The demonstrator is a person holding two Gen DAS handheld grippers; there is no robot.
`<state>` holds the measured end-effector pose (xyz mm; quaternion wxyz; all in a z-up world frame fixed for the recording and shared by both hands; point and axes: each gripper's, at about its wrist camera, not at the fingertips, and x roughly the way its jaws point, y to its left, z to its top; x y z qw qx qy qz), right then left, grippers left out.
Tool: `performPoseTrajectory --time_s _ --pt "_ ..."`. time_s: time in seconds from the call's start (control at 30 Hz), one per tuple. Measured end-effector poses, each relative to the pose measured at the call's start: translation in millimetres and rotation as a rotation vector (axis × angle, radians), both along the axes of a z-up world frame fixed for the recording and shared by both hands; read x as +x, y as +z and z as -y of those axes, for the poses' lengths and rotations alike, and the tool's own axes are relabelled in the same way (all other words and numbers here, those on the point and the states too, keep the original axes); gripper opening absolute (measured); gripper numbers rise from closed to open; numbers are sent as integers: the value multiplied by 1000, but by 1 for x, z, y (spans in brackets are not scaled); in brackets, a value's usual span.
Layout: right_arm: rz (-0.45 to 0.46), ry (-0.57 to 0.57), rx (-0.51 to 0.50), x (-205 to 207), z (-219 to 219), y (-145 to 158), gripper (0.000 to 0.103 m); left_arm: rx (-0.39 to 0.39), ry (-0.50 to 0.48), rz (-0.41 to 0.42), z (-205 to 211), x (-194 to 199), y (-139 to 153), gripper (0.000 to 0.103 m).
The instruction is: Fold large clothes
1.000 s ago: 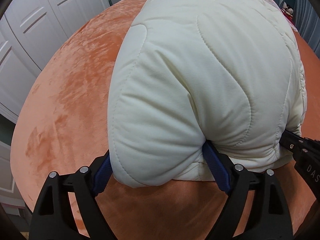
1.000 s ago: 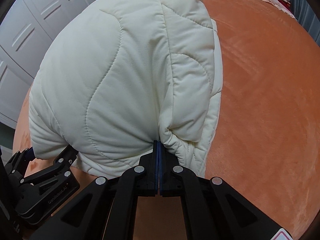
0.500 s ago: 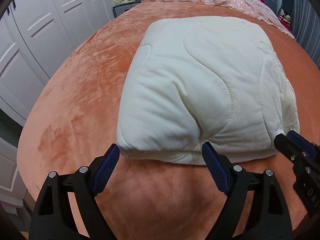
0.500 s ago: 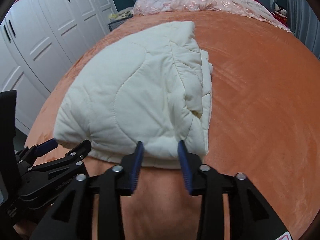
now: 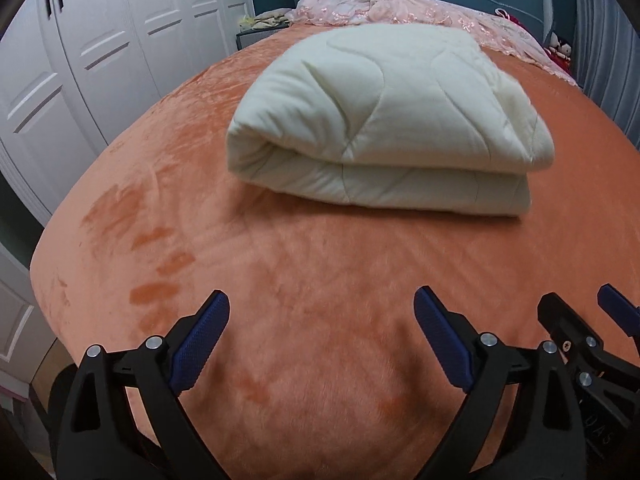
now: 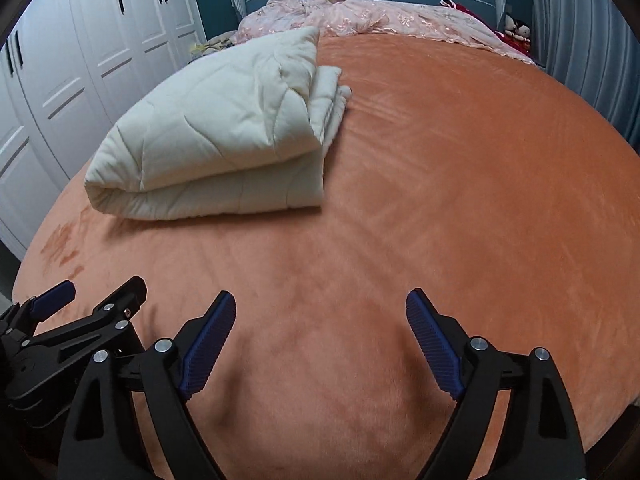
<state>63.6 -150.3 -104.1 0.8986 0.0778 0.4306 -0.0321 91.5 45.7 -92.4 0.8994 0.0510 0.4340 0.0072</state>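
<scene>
The cream quilted coat [image 5: 384, 120] looks soft, puffy and light but bulky, likely to spring open unless pinched through several layers at a stitched edge or corner; it lies folded in a thick bundle on the orange bed [image 5: 320, 280], in the upper centre of the left view and upper left of the right view. My left gripper [image 5: 320, 344] and right gripper [image 6: 320, 340] both stand spread and empty, low in frame, well apart from the coat.

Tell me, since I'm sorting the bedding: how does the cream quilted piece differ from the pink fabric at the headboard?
The cream quilted piece is folded into a thick, neat bundle; the pink fabric lies crumpled and spread out. The cream one is plain with stitched quilting lines, the pink one patterned and thinner-looking. The cream piece sits mid-bed toward the wardrobe side, the pink one along the headboard. Both rest on the orange bedspread, untouched by either gripper.
</scene>
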Motion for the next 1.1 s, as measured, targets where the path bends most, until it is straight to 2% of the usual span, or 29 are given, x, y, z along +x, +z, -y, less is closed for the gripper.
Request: performPoseTrajectory --time_s 0.07,0.13,0.3,0.47,0.57,0.7,1.1 --pt "-2 19 -16 -6 -4 -9 85 14 -15 -15 1 -10 -11 91" --pt "9 41 -29 -10 -7 -17 85 17 -7 12 -2 -20 -16 91" --pt "64 80 -70 -24 -17 -26 87 -65 32 55 -20 -30 -23 96" --pt "68 84 -66 -23 -17 -28 88 -44 28 94 -20 -31 -28 98" --pt "68 86 -71 -23 -18 -27 90 -45 25 95 -21 -32 -27 98" --pt "63 94 -70 -20 -22 -29 98 -66 50 96 -26 -36 -28 98" --pt "54 93 -57 -18 -23 -32 98 -62 61 92 -29 -35 -30 98"
